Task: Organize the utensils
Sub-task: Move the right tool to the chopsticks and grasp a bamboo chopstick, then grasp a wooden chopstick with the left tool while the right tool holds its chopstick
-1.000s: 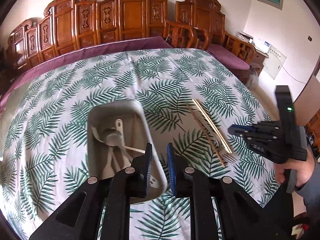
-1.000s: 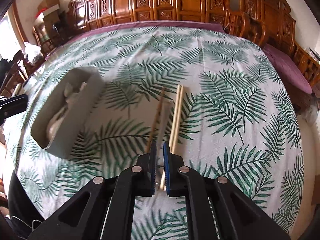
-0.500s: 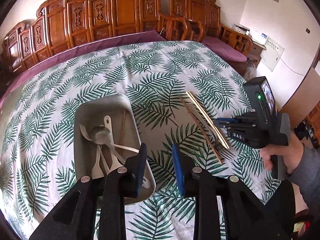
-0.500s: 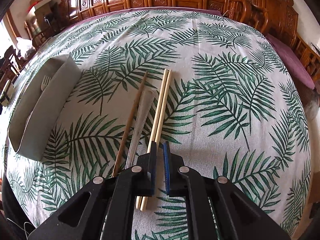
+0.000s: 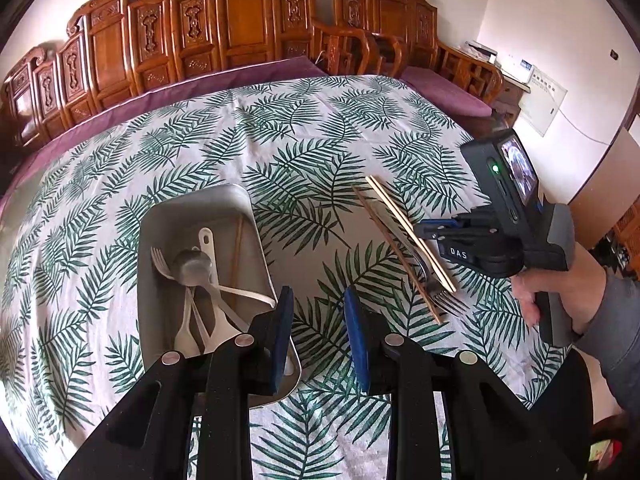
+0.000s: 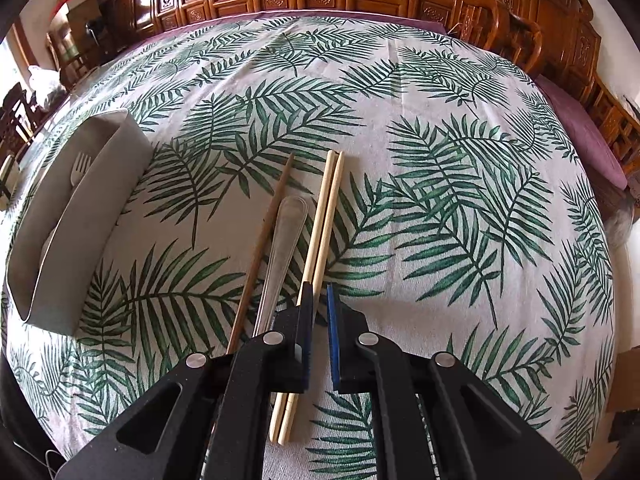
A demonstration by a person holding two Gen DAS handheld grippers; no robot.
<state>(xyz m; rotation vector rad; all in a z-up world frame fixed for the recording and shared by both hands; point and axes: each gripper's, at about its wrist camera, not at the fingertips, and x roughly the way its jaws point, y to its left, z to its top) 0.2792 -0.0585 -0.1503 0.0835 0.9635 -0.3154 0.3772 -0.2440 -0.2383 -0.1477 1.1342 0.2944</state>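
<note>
A pair of pale chopsticks (image 6: 320, 248) is lying side by side on the leaf-print tablecloth (image 6: 460, 184), running away from the person toward the middle of the table. Just to their left a metal fork (image 6: 282, 248) is resting with its handle pointing away, and left of that a single darker brown chopstick (image 6: 260, 256) is lying at a slight angle to the others. In the left wrist view the same group is sitting to the right — the fork's tines (image 5: 446, 302) showing at the near end, close to the tablecloth's near edge.

The right gripper (image 6: 318, 304) is hanging low over the near part of the pale chopsticks, its jaws set to a narrow gap with the sticks passing beneath the left finger; whether the pads are touching the sticks cannot be told. From the left wrist view this gripper (image 5: 424, 232) is pointing in over the pale pair, with the person's right hand (image 5: 560, 292) wrapped round its grip.

Well to the left, the grey metal tray (image 5: 160, 216) is sitting on the cloth, holding a metal spoon (image 5: 192, 268), a white plastic fork (image 5: 162, 260), other white plastic pieces and a thin brown stick (image 5: 238, 252) along its right wall. The left gripper (image 5: 316, 308) is hovering over the tray's near right corner — jaws fairly wide apart, nothing between them.

Carved wooden chairs (image 5: 240, 28) are lining the far side of the table.
</note>
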